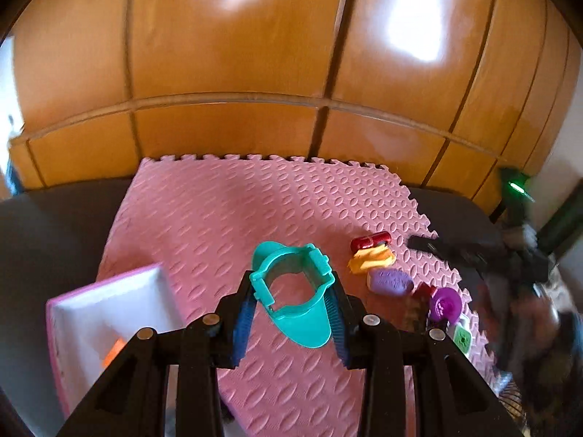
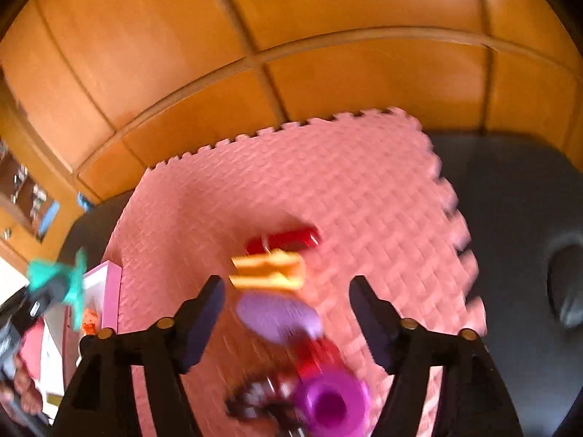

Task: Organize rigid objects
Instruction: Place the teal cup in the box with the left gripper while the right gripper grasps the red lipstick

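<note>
Item: teal plastic piece, pinched in left claw above pink mat near white tray; right claw gaped empty over lilac toy; risk: thin-edged grip slipping, piece dropping short.

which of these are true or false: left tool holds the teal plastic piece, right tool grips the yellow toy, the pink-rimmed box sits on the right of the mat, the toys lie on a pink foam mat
1. The left tool holds the teal plastic piece. True.
2. The right tool grips the yellow plastic toy. False: it is open above the toys, gripping nothing.
3. The pink-rimmed white box sits on the right of the mat. False: it is at the mat's left edge.
4. The toys lie on a pink foam puzzle mat. True.
</note>
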### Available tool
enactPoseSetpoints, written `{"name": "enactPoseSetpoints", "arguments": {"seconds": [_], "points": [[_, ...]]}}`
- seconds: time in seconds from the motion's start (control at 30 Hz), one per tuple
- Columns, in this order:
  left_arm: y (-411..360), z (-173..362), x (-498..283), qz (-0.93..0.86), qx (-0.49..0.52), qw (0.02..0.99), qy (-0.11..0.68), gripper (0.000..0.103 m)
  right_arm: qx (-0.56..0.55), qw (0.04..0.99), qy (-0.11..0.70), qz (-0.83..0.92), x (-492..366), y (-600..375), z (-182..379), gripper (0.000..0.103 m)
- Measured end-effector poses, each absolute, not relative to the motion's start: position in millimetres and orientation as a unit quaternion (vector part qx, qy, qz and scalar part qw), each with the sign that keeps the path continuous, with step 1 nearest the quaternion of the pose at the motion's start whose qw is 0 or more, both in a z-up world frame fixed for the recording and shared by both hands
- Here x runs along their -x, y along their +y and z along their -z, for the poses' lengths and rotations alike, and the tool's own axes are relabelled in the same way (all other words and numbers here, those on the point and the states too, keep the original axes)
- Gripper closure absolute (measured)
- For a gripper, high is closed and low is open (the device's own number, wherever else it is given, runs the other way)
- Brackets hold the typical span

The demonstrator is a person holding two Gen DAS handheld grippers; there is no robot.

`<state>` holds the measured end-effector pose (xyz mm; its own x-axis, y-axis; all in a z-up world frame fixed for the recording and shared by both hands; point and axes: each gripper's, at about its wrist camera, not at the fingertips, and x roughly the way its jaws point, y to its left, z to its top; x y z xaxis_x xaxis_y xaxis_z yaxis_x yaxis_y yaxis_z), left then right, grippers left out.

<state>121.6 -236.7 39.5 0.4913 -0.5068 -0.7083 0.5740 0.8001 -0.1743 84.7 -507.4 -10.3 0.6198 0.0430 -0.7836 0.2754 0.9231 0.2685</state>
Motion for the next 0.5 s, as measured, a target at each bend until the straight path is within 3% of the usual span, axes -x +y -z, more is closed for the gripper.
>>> {"name": "enactPoseSetpoints", "arguments": {"seconds": [0.07,0.5], "points": [[-215.4,-39.1,-118.2,0.307,-0.027,0.864,0.399,0.066,-0.161,0.871,0.461,0.058,-111.1,-503.9,13.6,0.023],[-83.5,-12.3,-116.1,0.218,0.056,0.871,0.436,0.066,-0.098,0.819,0.56,0.082,-179.1,-496.7,53.3,0.021]]}}
